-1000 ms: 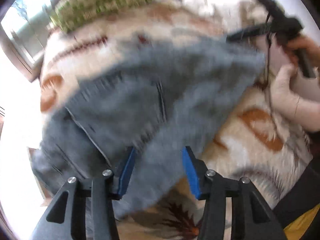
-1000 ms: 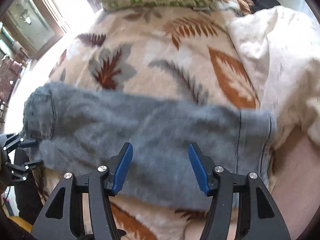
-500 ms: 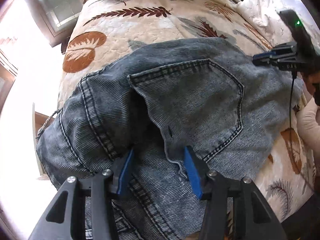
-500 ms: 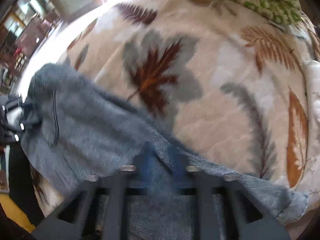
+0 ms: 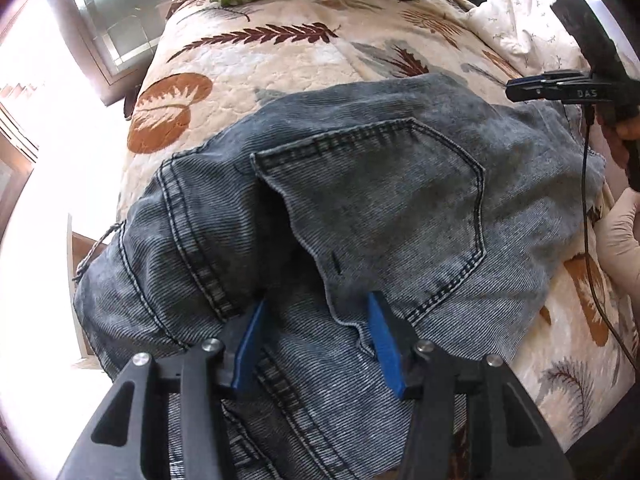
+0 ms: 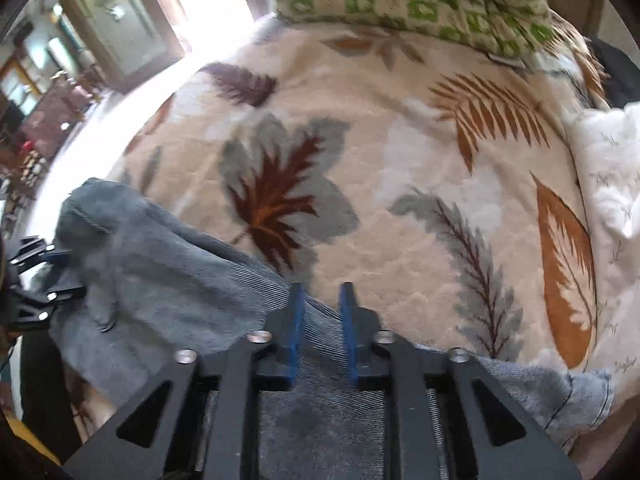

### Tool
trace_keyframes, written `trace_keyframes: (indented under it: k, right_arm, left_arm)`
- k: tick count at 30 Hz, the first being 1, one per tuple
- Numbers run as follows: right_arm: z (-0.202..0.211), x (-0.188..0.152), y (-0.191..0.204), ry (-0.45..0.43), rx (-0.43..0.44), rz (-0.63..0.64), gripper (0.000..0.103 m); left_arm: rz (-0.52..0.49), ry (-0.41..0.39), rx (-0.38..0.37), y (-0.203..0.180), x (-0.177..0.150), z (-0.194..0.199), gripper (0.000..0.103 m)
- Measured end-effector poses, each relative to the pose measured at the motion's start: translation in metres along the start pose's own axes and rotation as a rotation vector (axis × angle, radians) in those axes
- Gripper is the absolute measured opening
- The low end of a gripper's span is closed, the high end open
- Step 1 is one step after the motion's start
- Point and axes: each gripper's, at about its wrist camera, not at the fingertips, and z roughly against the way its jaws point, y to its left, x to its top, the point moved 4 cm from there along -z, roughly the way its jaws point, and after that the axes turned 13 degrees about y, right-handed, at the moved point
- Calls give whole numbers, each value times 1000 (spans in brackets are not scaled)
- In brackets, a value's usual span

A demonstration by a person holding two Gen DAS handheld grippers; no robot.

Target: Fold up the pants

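Sunlit bed [image 5: 280, 64] with a leaf-print quilt carries the jeans [image 5: 400, 208], which lie across its near edge, seat up and back pocket [image 5: 380, 184] showing. Nearest in the left wrist view, the left gripper [image 5: 316, 332] stands half apart over the waistband, a bunched ridge of denim between its blue pads; whether the pads press on it I cannot tell. It sits there, I judge, to pin or lift the waist end for a fold. In the right wrist view the right gripper [image 6: 322, 320] straddles the top edge of a leg, and its jaws have just been opening from a pinch, so the cloth lies between them seemingly let go, probably because that end is now laid where it belongs. Farther off, the denim stretches between the two grippers, kept flat along the bed's edge. Beyond lie bare quilt, a white blanket [image 6: 612, 168] at the right, and a green pillow [image 6: 420, 4] by the window
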Motion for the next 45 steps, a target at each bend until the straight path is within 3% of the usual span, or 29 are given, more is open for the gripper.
trace_keyframes:
  k: [4, 8, 11, 14, 18, 20, 23, 24, 27, 31, 36, 39, 40, 42, 44, 45]
  right_arm:
    - [-6, -3, 12, 69, -1, 96, 32]
    - [-32, -7, 21, 143, -67, 154, 28]
    - [-34, -6, 24, 116, -111, 149, 10]
    - [-26, 0, 18, 62, -171, 112, 9]
    - [-30, -7, 0, 65, -140, 45, 9]
    - [-22, -9, -3, 30, -84, 22, 13]
    - [-3, -12, -4, -8, -27, 53, 53]
    - [1, -13, -3, -7, -36, 76, 56]
    - [9, -20, -4, 31, -34, 140, 56]
    - [11, -31, -10, 84, -63, 207, 56]
    - [13, -45, -37, 111, -86, 228, 56]
    - [9, -49, -55, 121, -122, 218, 56]
    - [5, -51, -63, 132, -141, 206, 55]
    - [-6, -55, -73, 161, -161, 180, 45]
    - [-10, -57, -73, 145, -121, 172, 26]
    - [-9, -58, -71, 136, -118, 183, 21]
  left_arm:
    - [1, 0, 3, -1, 1, -1, 54]
    - [0, -2, 3, -2, 1, -1, 54]
    - [0, -2, 3, -2, 2, -1, 54]
    - [5, -6, -3, -1, 2, -1, 54]
    - [9, -14, 2, -1, 0, 1, 54]
    - [8, -16, 3, -2, 1, 7, 54]
    - [-4, -45, -14, -5, 7, 25, 54]
    - [-6, -71, -34, -8, 12, 34, 54]
    - [-29, -120, -91, -20, 37, 54, 56]
    - [-118, -138, -48, -47, 90, 59, 64]
    - [-146, -73, -37, -61, 148, 36, 64]
    - [-130, 12, 16, -61, 158, 2, 64]
    - [-124, 45, 41, -60, 157, -12, 65]
    - [-117, 81, 34, -58, 152, -34, 63]
    - [-104, 43, 2, -58, 148, -35, 53]
    - [-103, 41, -22, -58, 147, -33, 41]
